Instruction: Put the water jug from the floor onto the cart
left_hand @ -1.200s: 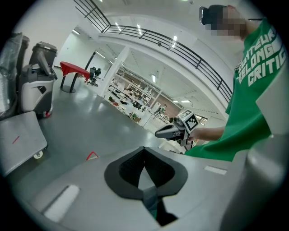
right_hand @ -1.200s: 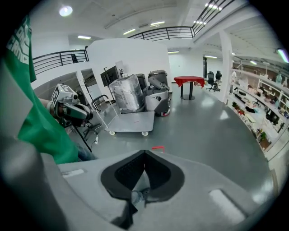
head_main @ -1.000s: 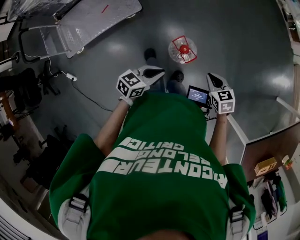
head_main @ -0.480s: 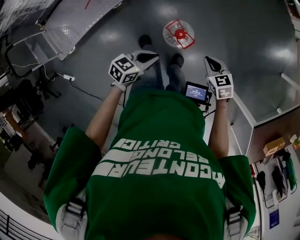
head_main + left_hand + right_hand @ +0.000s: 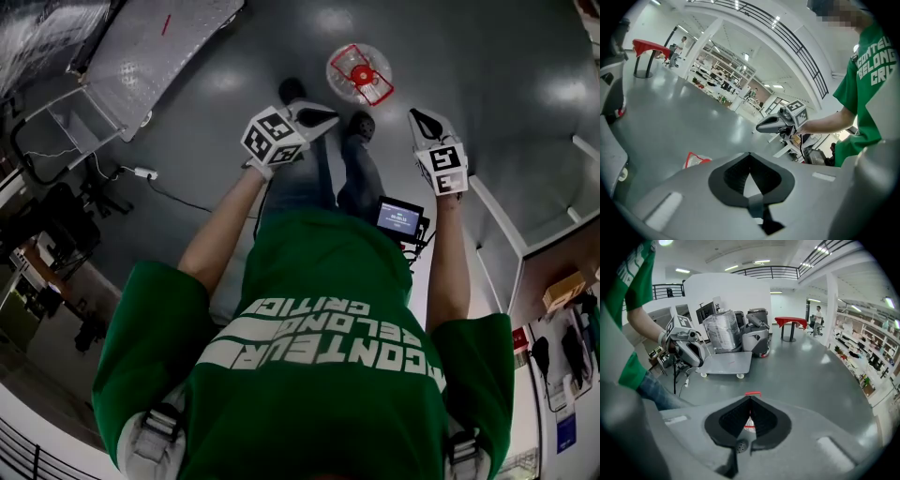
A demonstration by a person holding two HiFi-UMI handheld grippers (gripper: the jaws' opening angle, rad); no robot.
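Hand-held grippers, qty 2, w/ surroundings. Item 1: left hand-held gripper (image 5: 323, 118), jaws together, tips meeting, nothing btwn the pads; marker cube on its back; held out ahead of the person, tilted down toward the floor (image 5: 525, 56). Item 2: right hand-held gripper (image 5: 420, 119), jaws also pressed together, empty; marker cube on its back; held at the person's right, tilted down more steeply; in the right gripper view, red parts of the jug show just past its closed tips. Both grippers sit side by side, apart from each other. Item 3: water jug (image 5: 360, 75), clear body, red cap, red carry handle; stands upright on the floor just ahead of the person's shoes (image 5: 292, 90), beyond and btwn the two grippers, touched by neither. Item 4: cart (image 5: 159, 42), flat gray platform on small wheels, off to the left, well apart from the jug; deck bare in the part that shows. Item 5: plastic-wrapped bundle (image 5: 721, 331) at the cart's far end; on the deck or just behind it, cannot tell. Misc.: floor gray, glossy, w/ light reflections; person in green shirt w/ white lettering and jeans; small lit screen (image 5: 400, 217) at waist level, right side; power strip (image 5: 142, 172) w/ cable on the floor at left; red table (image 5: 790, 322) far back in the hall.
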